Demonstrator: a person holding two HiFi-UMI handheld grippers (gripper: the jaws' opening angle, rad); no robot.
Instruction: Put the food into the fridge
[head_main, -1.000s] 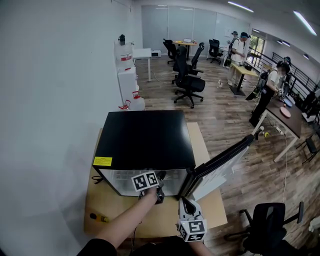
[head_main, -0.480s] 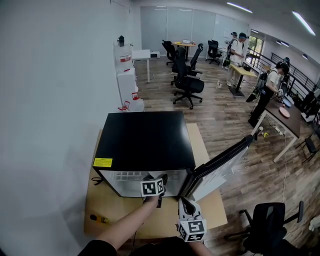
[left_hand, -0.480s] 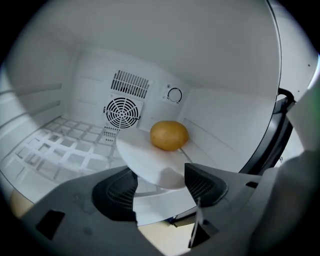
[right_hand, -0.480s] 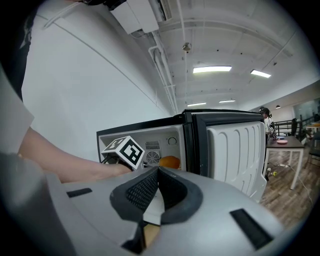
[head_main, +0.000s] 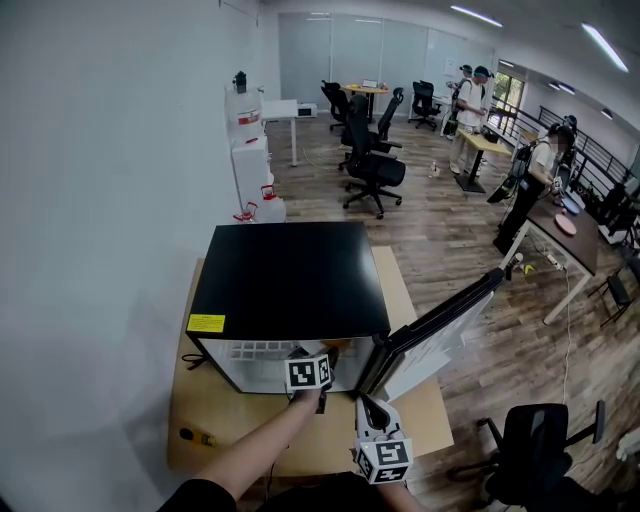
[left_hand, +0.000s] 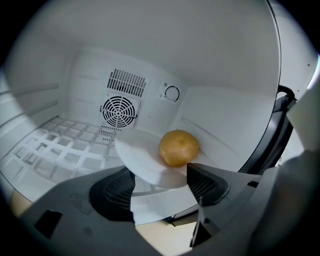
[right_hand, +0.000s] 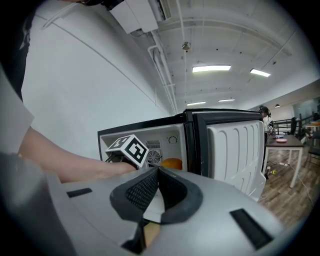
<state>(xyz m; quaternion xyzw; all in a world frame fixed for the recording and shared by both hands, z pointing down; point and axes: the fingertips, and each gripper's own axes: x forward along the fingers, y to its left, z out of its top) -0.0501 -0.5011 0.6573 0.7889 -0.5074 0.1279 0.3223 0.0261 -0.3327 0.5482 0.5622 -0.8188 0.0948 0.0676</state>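
Food, a round yellow-brown piece (left_hand: 178, 147) with no marked long axis, lies on a white plate (left_hand: 137, 155) inside the fridge (left_hand: 225, 115). Whether the plate rests on the wire shelf (left_hand: 65, 155) cannot be told. The piece sits just ahead of the left tongs (left_hand: 160, 174), slightly toward their right jaw, and the plate's near rim reaches in between the jaws. These jaws have just been opening and stand wide, pads not pressing on the rim, so the plate appears released. The left forearm reaches through the fridge opening, tongs angled a little downward. The right tongs (right_hand: 156, 176), jaws closed together on nothing, wait at the front edge of the bench (head_main: 190, 400), beside the open door (head_main: 440, 325). The left hand is far nearer, and its likely next move is a straight pull back clear of the rim.
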